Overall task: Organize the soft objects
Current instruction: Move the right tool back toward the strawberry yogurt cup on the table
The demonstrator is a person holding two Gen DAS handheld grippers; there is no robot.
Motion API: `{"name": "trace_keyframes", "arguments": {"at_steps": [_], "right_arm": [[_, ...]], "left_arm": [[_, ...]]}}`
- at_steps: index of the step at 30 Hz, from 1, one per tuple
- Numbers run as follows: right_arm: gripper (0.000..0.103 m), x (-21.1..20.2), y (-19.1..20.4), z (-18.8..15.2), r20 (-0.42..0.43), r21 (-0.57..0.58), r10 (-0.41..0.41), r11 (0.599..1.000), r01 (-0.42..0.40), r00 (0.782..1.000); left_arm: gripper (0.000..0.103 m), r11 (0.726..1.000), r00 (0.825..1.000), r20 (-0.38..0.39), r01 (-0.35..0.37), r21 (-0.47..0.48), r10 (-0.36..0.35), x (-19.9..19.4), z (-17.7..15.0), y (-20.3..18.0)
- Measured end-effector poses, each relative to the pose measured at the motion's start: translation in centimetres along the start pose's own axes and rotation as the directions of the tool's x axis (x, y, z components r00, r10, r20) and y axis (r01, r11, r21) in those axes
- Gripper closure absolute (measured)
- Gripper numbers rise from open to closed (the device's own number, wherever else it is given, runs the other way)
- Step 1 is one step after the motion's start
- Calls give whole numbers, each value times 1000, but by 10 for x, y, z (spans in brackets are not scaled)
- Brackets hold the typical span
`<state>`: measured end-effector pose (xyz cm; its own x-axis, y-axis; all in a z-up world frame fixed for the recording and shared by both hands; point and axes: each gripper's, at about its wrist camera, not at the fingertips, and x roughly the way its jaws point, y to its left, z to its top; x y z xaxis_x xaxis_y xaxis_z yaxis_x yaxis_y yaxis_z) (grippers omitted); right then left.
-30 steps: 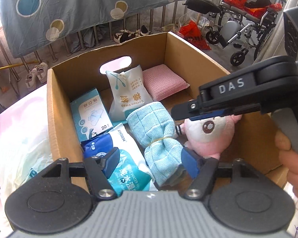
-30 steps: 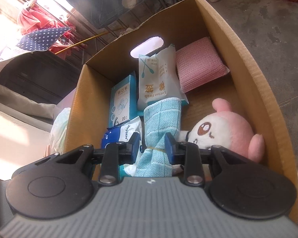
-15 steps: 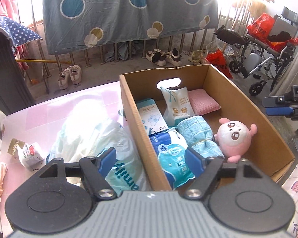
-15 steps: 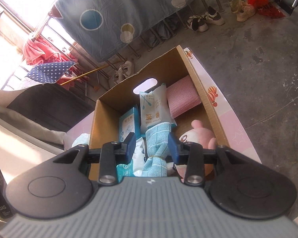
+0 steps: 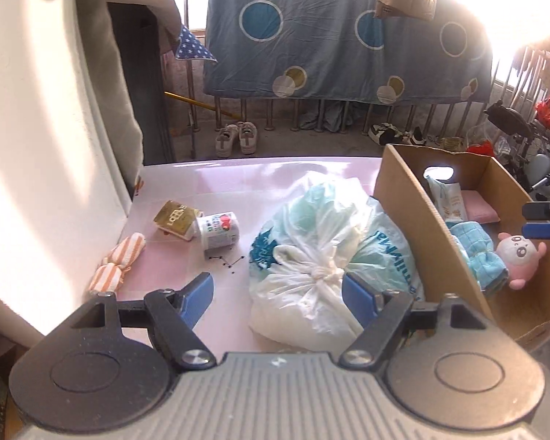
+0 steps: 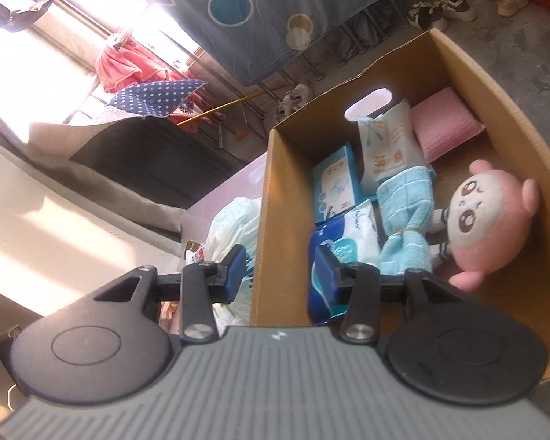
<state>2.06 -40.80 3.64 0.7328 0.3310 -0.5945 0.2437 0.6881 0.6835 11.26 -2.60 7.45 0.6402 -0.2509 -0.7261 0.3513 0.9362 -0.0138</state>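
Two tools, both wide open and empty. Left tool (image 5: 277, 295) above pink desk (image 5: 216, 187), blue pads either side of knotted bag (image 5: 313, 256), not gripping. Bag just beside box (image 5: 418, 220), outside its left wall. Right tool (image 6: 280, 269) straddling that wall (image 6: 267, 220), untouched. Inside box: plush (image 6: 484, 216), blue towel (image 6: 407, 220), wipes (image 6: 348, 242), swabs (image 6: 385, 146), pink pad (image 6: 443, 128). Striped cloth (image 5: 117, 262) and small packets (image 5: 198, 223) on desk, well left of bag.
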Motion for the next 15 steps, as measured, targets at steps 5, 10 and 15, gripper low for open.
{"name": "trace_keyframes", "arguments": {"at_steps": [5, 10, 15], "right_arm": [[62, 48, 53, -12, -86, -52, 80, 995, -84, 993], [62, 91, 97, -23, -164, -86, 135, 985, -151, 977], [62, 128, 129, -50, -245, -108, 179, 972, -210, 953]], "left_arm": [[25, 992, 994, 17, -109, -58, 110, -11, -20, 54], [25, 979, 983, 29, -177, -103, 181, -13, -43, 85], [25, 972, 985, 7, -167, -167, 171, -7, -71, 99]]}}
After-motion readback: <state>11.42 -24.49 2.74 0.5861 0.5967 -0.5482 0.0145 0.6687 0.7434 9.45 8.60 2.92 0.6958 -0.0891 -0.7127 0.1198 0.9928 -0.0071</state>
